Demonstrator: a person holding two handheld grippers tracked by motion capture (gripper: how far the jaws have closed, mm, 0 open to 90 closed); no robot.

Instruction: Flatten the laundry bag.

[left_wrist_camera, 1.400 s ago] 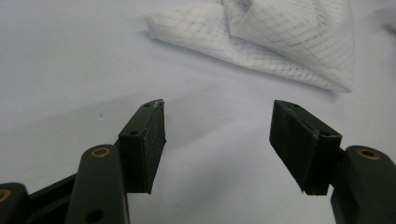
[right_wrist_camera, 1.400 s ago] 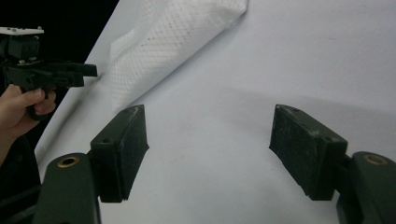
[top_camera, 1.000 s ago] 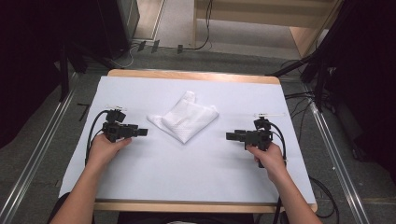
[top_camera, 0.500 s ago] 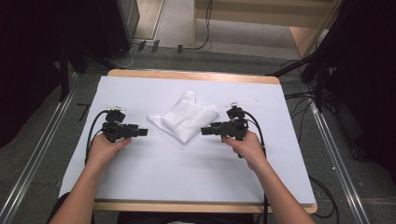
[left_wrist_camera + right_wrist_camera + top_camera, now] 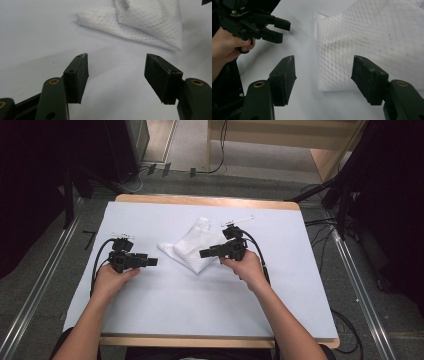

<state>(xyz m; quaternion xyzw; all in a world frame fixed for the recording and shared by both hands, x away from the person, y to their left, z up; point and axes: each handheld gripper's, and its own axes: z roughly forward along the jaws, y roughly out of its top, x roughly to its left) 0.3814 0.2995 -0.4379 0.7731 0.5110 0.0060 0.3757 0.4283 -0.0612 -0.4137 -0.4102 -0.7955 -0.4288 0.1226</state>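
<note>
A folded white mesh-patterned cloth (image 5: 192, 247) lies on the white-covered table (image 5: 200, 310), a little behind its middle. My right gripper (image 5: 202, 253) hangs over the cloth's right corner and points left. Its jaws have just been closing a little but stand open. In the right gripper view the cloth's edge (image 5: 374, 42) lies below and between the pads (image 5: 284, 77), which do not press on it. My left gripper (image 5: 152, 262) rests left of the cloth, pointing right, open with nothing between its fingers (image 5: 77, 75). The cloth (image 5: 150, 22) lies ahead of it.
The white sheet covers a wooden table with a bare strip at its front edge (image 5: 215, 341). Cables (image 5: 100, 257) trail from both grippers. Metal rails (image 5: 35, 295) run along the floor on both sides. A dark cabinet (image 5: 125, 145) stands behind the table at the left.
My right hand has moved left from the table's right side until its gripper is over the cloth's right corner. The left hand and the cloth have stayed put.
</note>
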